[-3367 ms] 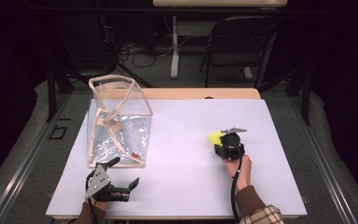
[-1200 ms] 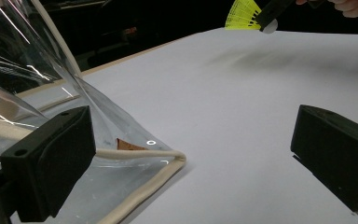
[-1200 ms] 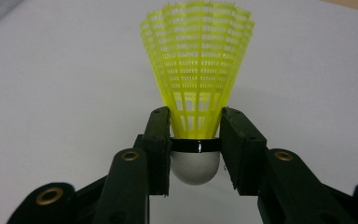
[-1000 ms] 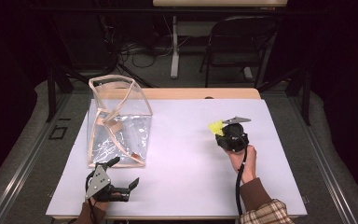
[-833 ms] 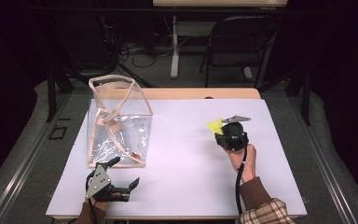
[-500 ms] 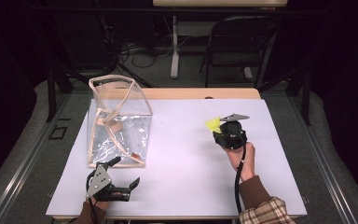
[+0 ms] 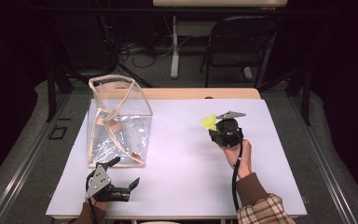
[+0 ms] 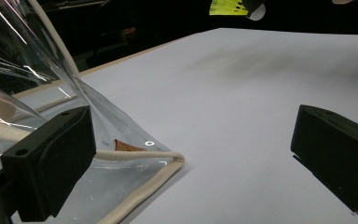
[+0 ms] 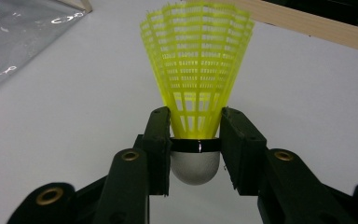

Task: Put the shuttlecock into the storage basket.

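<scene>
Since the earlier frames, my right gripper has carried the yellow shuttlecock a little farther from me and toward the bag; my left gripper has stayed put. I see the right jaws clamped on the shuttlecock's neck, just above its white cork, skirt fanning out ahead of them. My left jaws stand wide with nothing between them, one pad just beside the clear plastic bag. I count one shuttlecock, one bag, two grippers.

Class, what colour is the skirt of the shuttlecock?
Bright yellow mesh on the shuttlecock, clearest in the right gripper view.
</scene>
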`<state>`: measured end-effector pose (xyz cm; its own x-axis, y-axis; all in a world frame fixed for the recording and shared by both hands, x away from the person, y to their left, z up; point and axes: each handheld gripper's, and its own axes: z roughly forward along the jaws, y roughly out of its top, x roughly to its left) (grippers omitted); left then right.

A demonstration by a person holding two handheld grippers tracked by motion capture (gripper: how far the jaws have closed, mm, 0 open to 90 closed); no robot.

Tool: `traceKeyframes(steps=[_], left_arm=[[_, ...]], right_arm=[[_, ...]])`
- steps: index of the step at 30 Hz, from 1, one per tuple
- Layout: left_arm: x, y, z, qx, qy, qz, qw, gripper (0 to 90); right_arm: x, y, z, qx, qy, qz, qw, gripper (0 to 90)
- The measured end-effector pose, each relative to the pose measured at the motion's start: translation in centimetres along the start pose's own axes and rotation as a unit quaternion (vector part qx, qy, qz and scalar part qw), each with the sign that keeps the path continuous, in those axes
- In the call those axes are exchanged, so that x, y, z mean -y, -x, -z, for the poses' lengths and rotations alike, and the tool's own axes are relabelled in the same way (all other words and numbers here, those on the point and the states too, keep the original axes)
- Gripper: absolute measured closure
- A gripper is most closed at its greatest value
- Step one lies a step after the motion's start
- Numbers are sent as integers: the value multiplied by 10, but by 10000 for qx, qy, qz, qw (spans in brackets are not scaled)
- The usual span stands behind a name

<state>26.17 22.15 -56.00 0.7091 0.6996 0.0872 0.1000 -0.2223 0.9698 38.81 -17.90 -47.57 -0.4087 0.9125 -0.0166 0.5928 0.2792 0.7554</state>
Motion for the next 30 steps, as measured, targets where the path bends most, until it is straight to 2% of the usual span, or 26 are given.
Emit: traceKeyframes(steps=[15,30], left_arm=[[0,0,-1,31,-15,-9,10000,0],[-1,1,-1,35,-26,-27,10000,0]], right_arm=[[-18,-22,-5,-237,122,258,9993,645],[-25,-28,-7,-367,174,444,9982,644]])
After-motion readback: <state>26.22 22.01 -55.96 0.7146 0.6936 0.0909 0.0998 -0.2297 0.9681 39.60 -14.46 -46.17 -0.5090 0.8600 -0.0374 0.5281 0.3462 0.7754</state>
